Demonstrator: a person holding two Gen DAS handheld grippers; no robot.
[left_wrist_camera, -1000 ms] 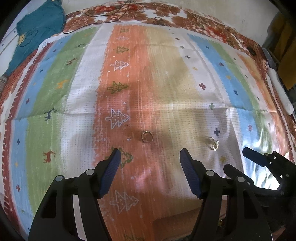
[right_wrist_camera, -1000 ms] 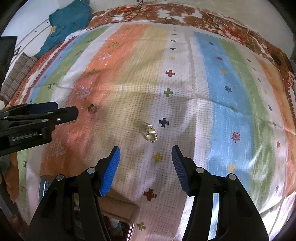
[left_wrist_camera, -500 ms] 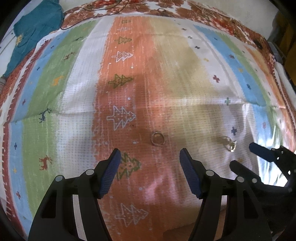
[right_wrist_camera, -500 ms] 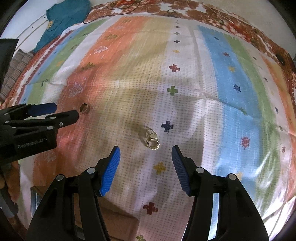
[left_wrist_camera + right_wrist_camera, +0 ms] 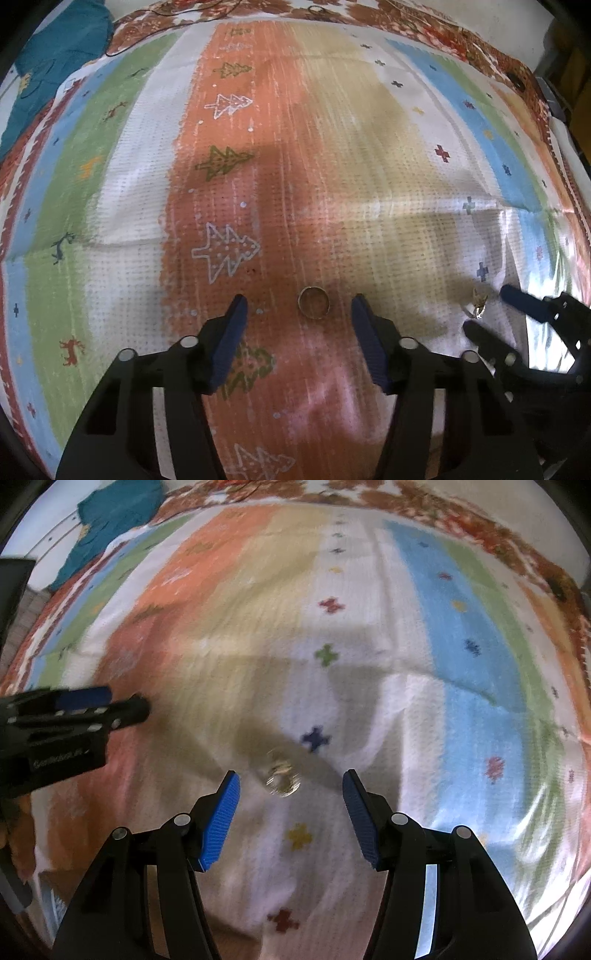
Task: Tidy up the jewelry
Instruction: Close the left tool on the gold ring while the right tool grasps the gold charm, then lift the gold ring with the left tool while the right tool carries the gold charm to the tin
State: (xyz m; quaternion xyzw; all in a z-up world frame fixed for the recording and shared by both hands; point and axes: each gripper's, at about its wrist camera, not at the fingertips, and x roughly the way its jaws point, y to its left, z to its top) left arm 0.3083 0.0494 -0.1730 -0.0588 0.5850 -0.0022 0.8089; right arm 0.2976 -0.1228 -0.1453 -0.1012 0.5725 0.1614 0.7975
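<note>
Two pieces of jewelry lie on the striped bedspread (image 5: 122,177), and two grippers hang over them, one each. The first piece is a plain gold ring (image 5: 314,302), a smooth round band lying flat on the orange stripe just below a white tree motif. The left gripper (image 5: 297,314) points steeply down at it; its jaws are closing, the ring sits in the gap between the blue pads (image 5: 228,343), and neither pad touches it. The second piece is a small gold earring (image 5: 281,777), two linked loops, blurred here, resting on the white stripe near a dark blue cross. The right gripper (image 5: 290,795) is released above it, fingers spread to either side, nothing gripped. One teal garment (image 5: 110,520) lies at the bedspread's far left corner.
</note>
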